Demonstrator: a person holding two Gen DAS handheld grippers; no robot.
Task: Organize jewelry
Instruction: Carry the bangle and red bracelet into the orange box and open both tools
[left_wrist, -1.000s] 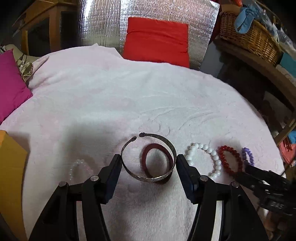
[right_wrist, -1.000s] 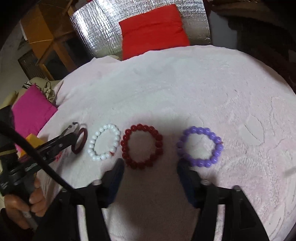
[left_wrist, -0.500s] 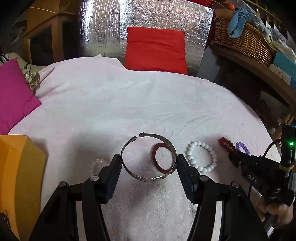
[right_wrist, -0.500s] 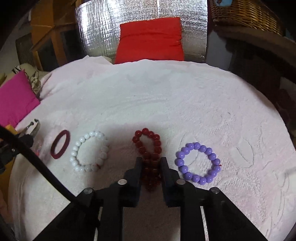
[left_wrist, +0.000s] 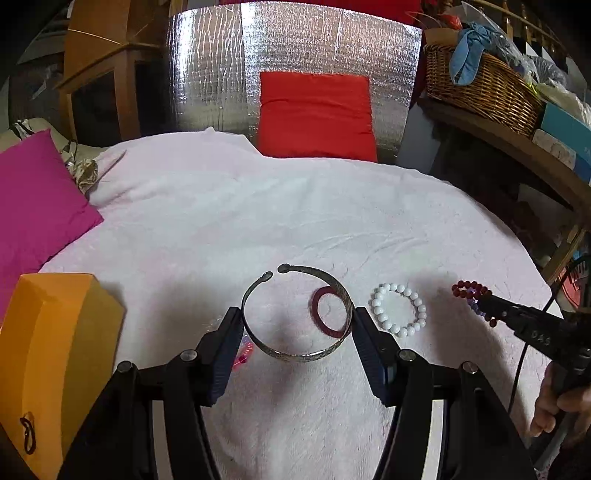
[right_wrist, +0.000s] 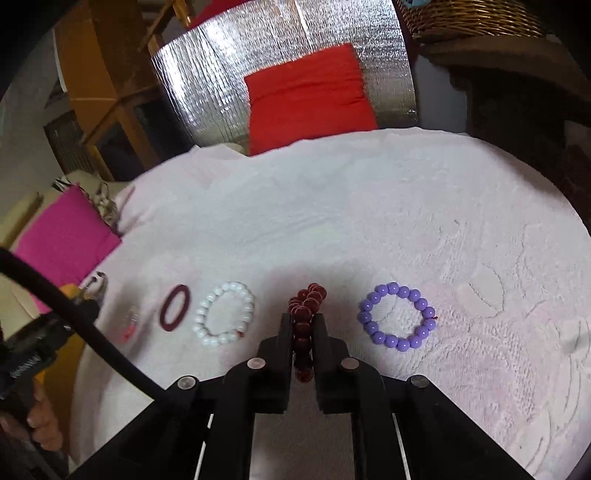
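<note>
So the right gripper (right_wrist: 303, 328) is clamped on the red bead bracelet (right_wrist: 306, 306), squashed flat just above the blanket (right_wrist: 332, 221) (light, floppy, slippery beads), the left gripper (left_wrist: 297, 332) hugs the stiff metal bangle (left_wrist: 295, 310) by its sides

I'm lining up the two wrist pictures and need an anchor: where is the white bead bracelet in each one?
Left wrist: the white bead bracelet lies right of centre, just past the right finger of the left gripper.
Right wrist: it lies left of centre, left of the right gripper.
Shared landmark: the red cushion stands at the top of both.
</note>
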